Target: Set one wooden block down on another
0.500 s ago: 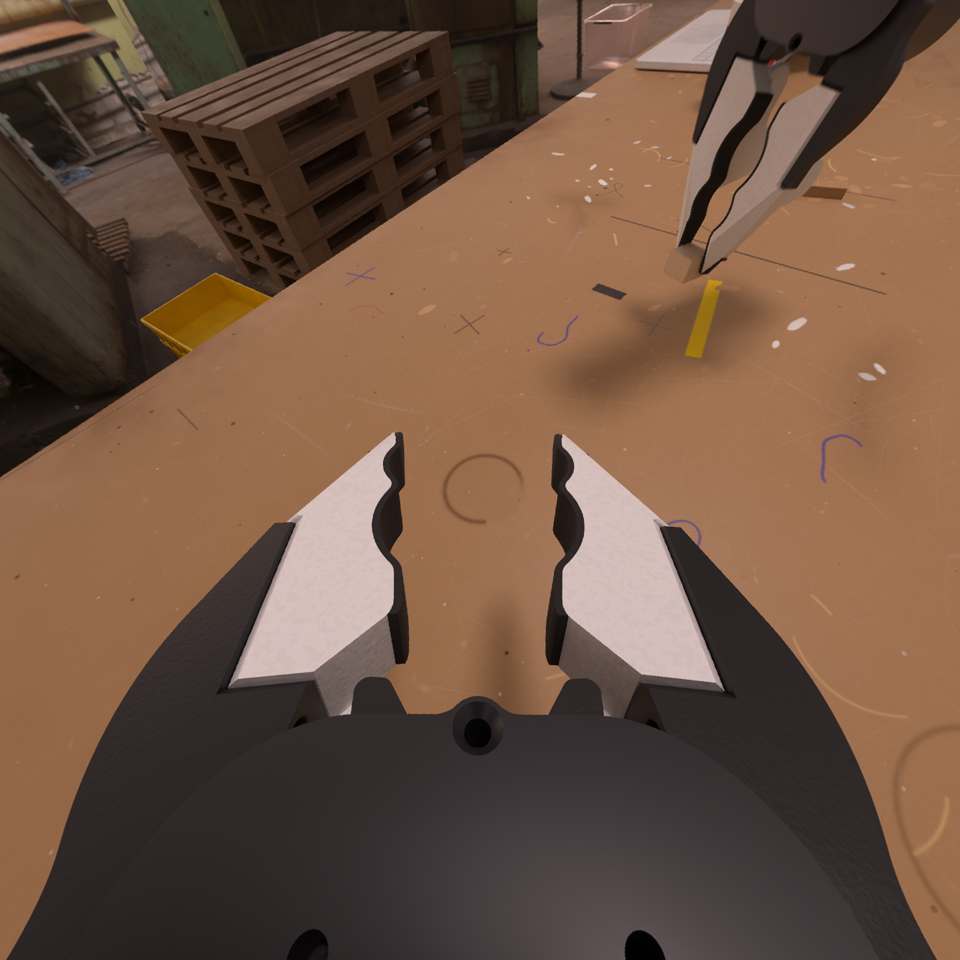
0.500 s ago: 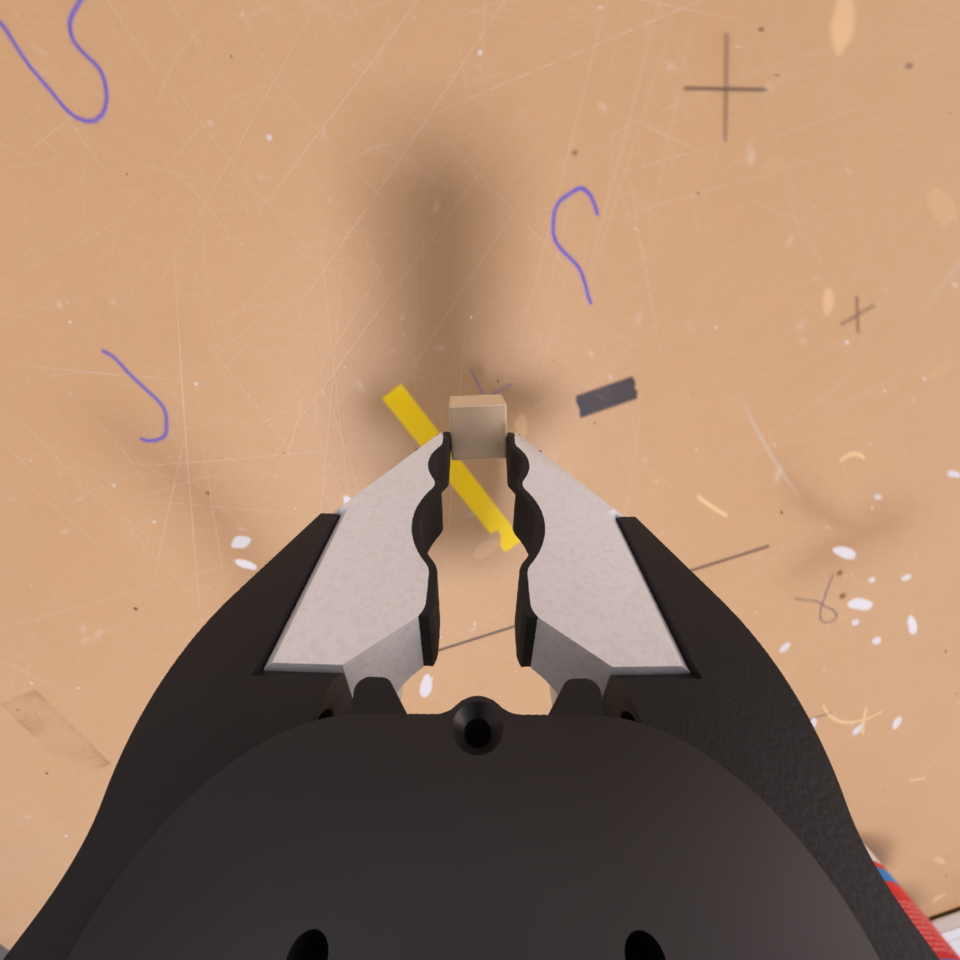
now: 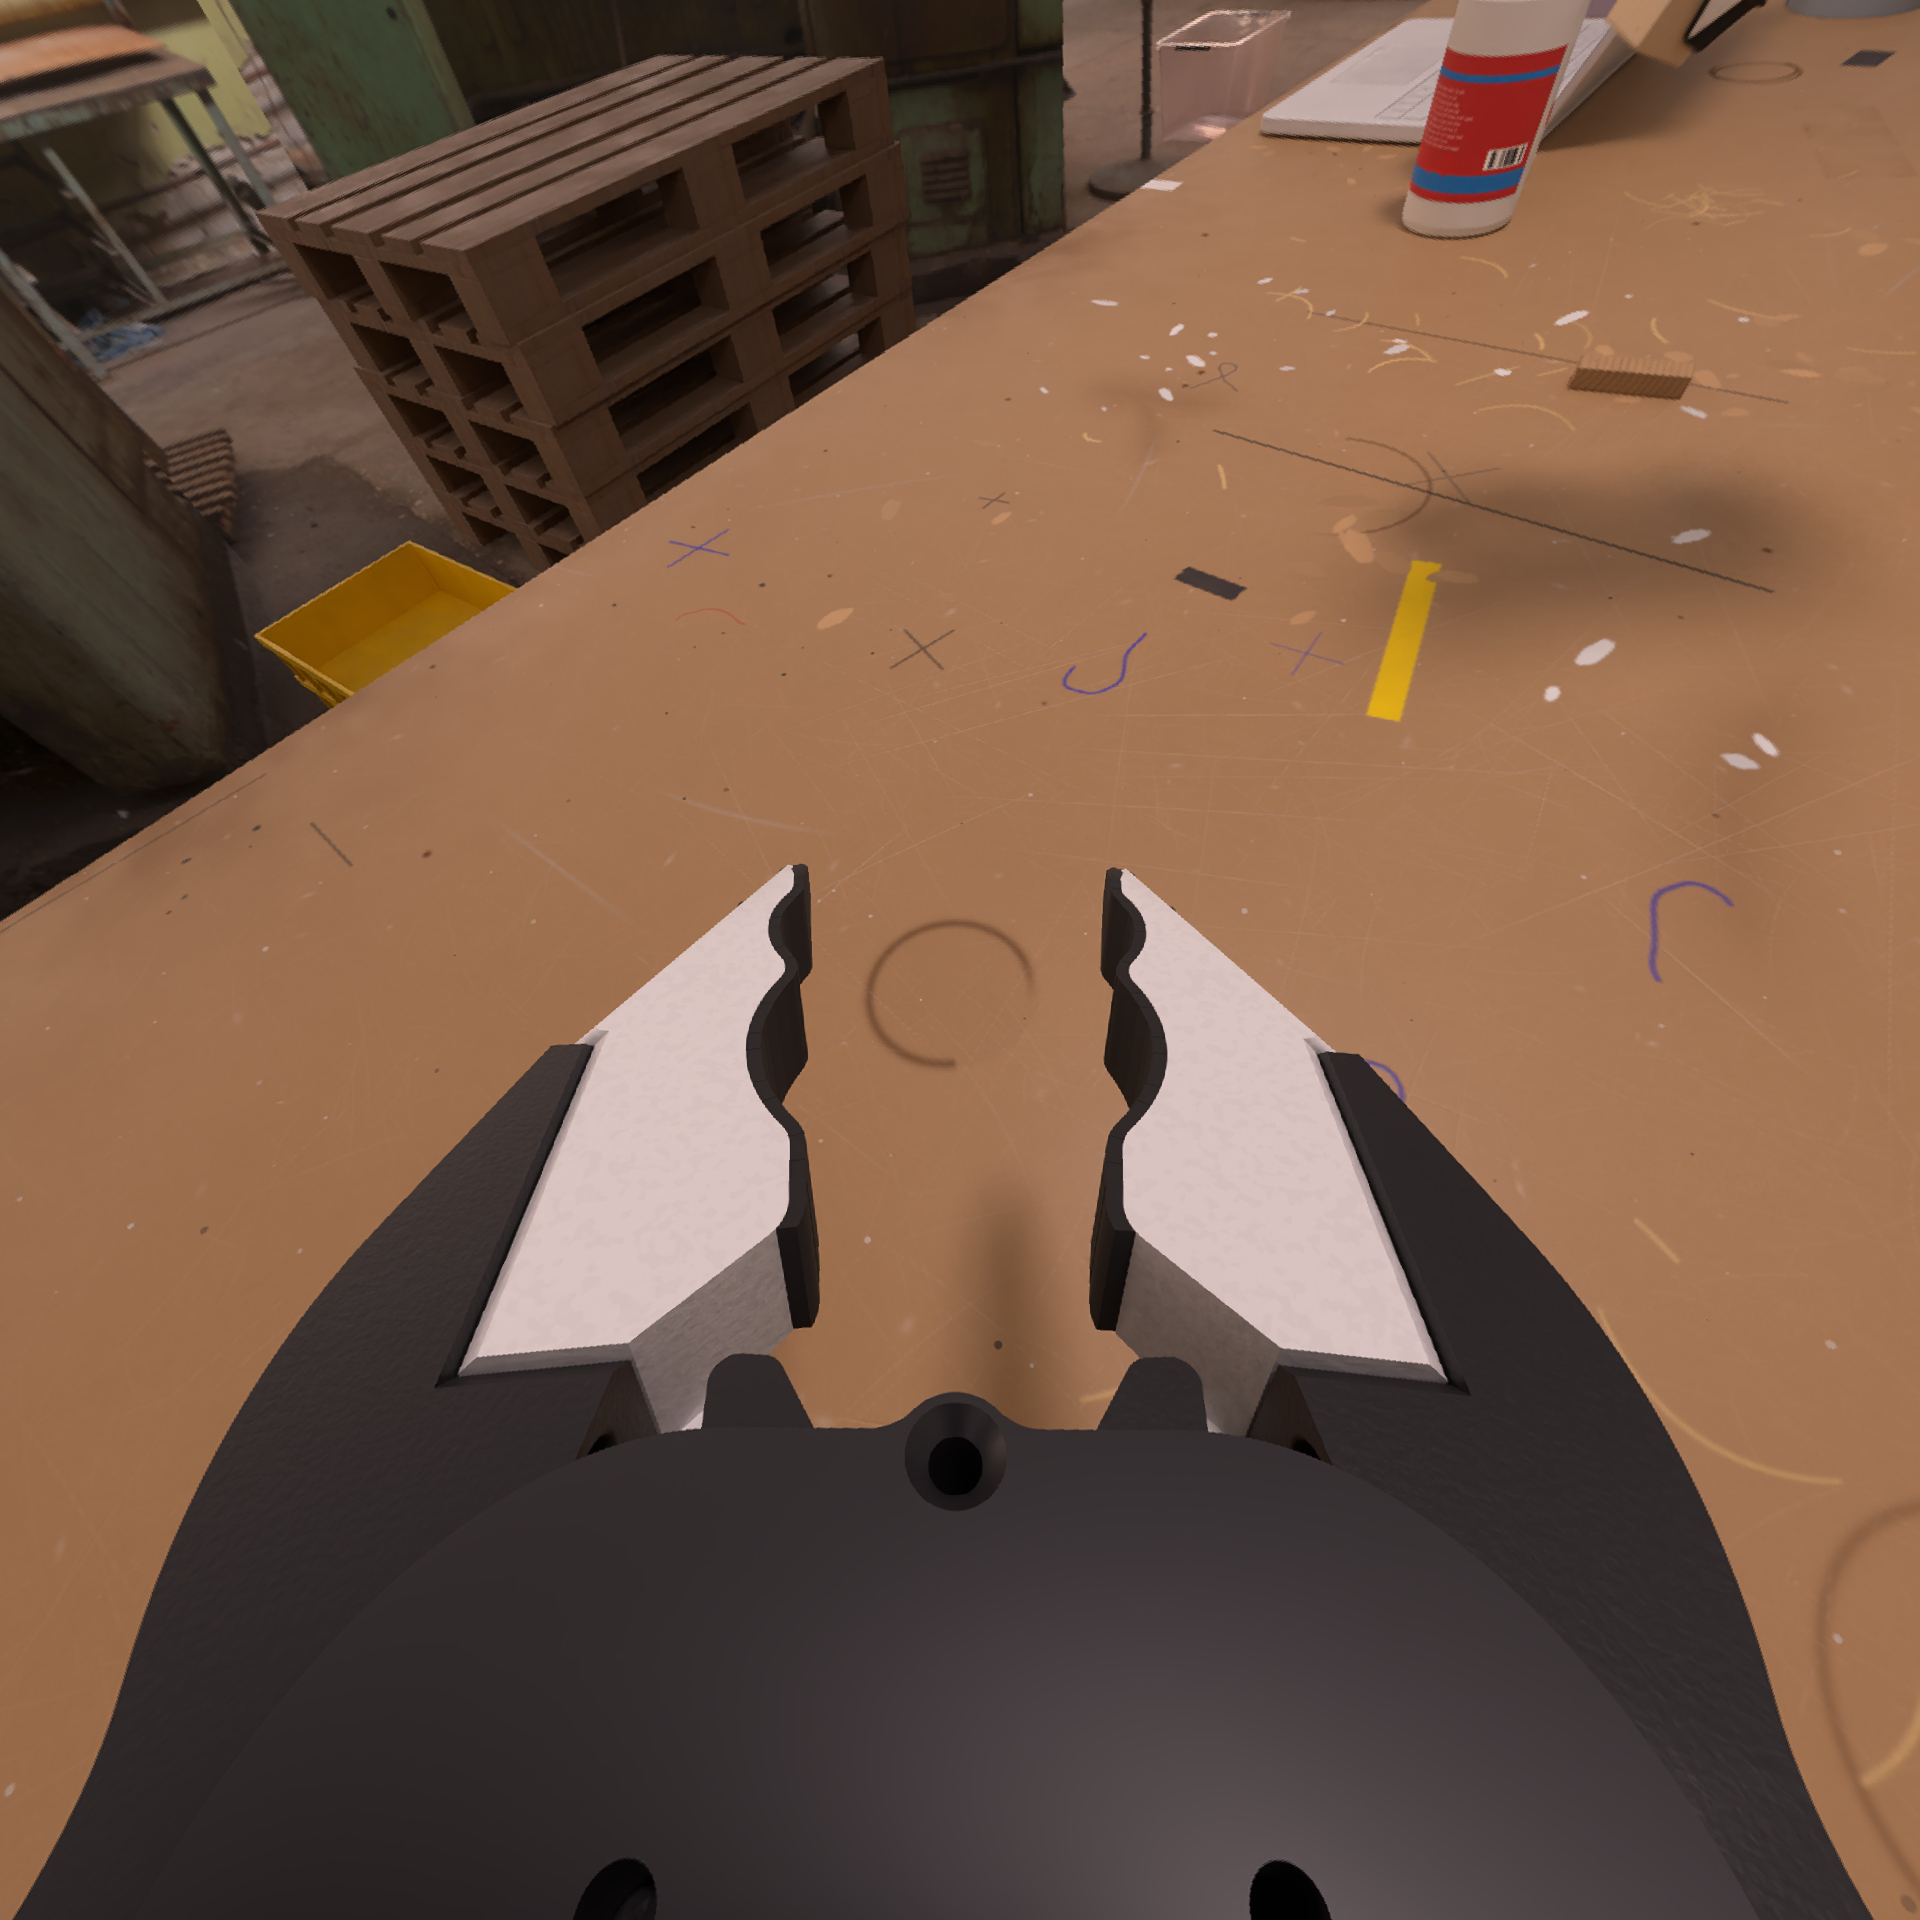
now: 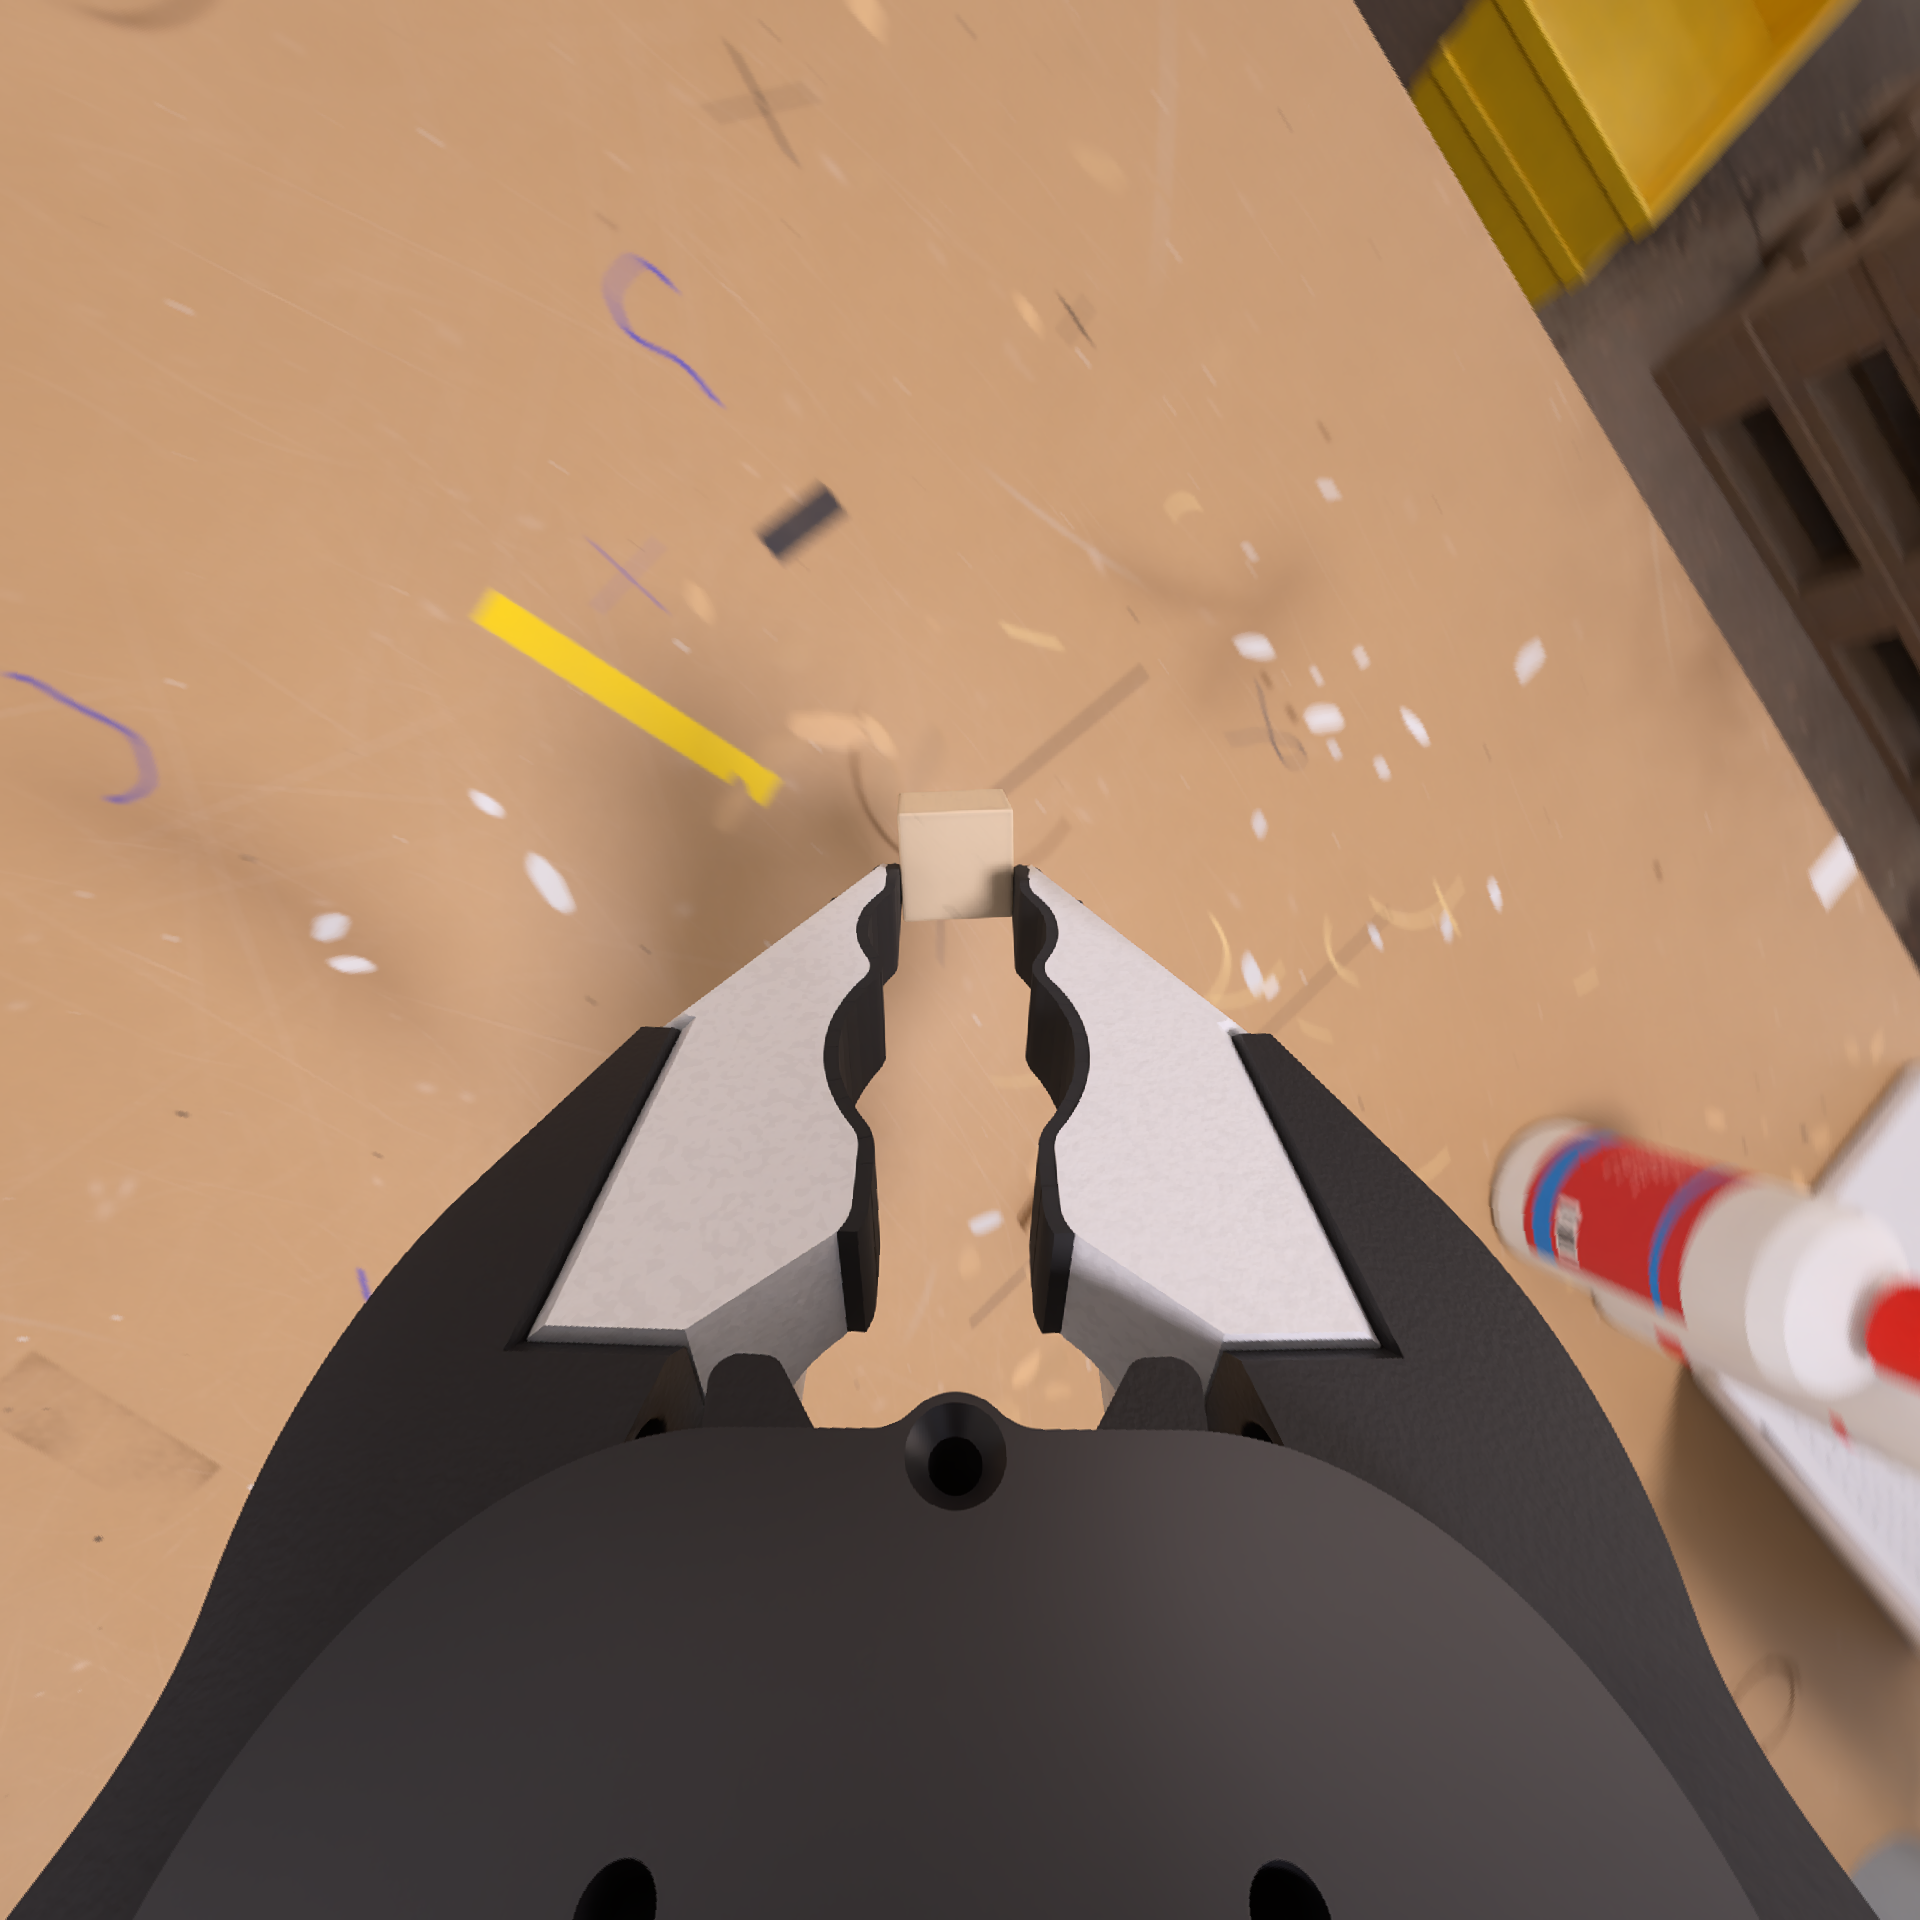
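One wooden block [image 4: 954,868] is gripped at the fingertips of the right gripper [image 4: 954,883].
It is carried clear above the scuffed surface [image 4: 312,364], near a yellow strip [image 4: 623,694] and a glue bottle [image 4: 1621,1236]. The left gripper [image 3: 954,883] is spread wide with nothing between its fingers, above a ring mark [image 3: 948,992].

One wooden block [image 4: 954,868] observed in the right wrist view: a small, pale cream cube with plain, unmarked faces and softly rounded edges. It sits level and square to the camera, its top face and near face both visible. Its two side faces are clamped between the fingertips of the right gripper [image 4: 954,894], and it is held clear above the tan worktop [image 4: 312,416]. A second block cannot be confirmed in either view.
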Action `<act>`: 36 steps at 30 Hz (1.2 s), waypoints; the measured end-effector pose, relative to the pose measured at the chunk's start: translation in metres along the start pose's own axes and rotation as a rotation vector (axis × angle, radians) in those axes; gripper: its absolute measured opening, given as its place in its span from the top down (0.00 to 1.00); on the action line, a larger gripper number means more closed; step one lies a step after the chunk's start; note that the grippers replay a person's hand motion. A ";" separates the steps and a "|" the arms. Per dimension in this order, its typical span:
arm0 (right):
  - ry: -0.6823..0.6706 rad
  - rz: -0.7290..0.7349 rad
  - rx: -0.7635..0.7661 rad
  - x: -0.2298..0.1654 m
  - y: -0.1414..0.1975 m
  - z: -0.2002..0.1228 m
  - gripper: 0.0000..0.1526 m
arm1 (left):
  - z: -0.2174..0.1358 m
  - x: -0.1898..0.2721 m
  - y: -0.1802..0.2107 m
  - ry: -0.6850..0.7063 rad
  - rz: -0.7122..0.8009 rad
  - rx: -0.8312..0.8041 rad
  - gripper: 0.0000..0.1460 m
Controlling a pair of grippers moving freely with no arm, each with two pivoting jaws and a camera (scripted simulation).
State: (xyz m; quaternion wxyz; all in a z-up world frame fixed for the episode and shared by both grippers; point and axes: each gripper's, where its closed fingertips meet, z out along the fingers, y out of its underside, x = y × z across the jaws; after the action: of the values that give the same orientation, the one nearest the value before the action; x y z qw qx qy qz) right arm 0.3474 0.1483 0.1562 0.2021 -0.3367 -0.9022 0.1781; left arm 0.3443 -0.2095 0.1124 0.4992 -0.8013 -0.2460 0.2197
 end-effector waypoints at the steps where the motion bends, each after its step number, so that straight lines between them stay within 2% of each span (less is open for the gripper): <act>1: 0.025 0.033 -0.022 0.011 0.013 -0.002 0.86 | 0.000 0.000 0.000 -0.003 0.002 -0.002 0.61; 8: 0.114 0.231 -0.220 0.057 0.112 0.019 0.86 | 0.002 -0.003 0.000 -0.008 -0.015 0.001 0.62; 14: 0.129 0.325 -0.350 0.064 0.163 0.048 0.86 | 0.006 -0.002 0.003 -0.006 -0.015 -0.020 0.62; 25: 0.140 0.487 -0.469 0.054 0.186 0.068 0.86 | 0.006 -0.001 0.004 -0.008 -0.011 -0.024 0.63; 29: 0.150 0.554 -0.455 0.053 0.186 0.073 0.86 | 0.005 0.001 0.005 -0.003 -0.002 -0.027 0.63; 32: 0.101 0.606 -0.451 0.048 0.186 0.073 0.86 | 0.006 0.002 0.006 0.005 -0.003 -0.032 0.63; 34: 0.129 0.605 -0.451 0.050 0.187 0.072 0.80 | 0.006 0.003 0.007 0.009 -0.004 -0.031 0.63; 36: 0.139 0.600 -0.424 0.052 0.183 0.070 0.78 | 0.006 0.004 0.006 0.012 -0.002 -0.030 0.63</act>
State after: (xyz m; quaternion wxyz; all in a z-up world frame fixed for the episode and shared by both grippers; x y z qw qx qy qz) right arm 0.3755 0.3007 0.0251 0.1275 -0.6319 -0.7643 0.0154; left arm 0.3448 -0.2054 0.1037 0.4888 -0.8097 -0.2469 0.2107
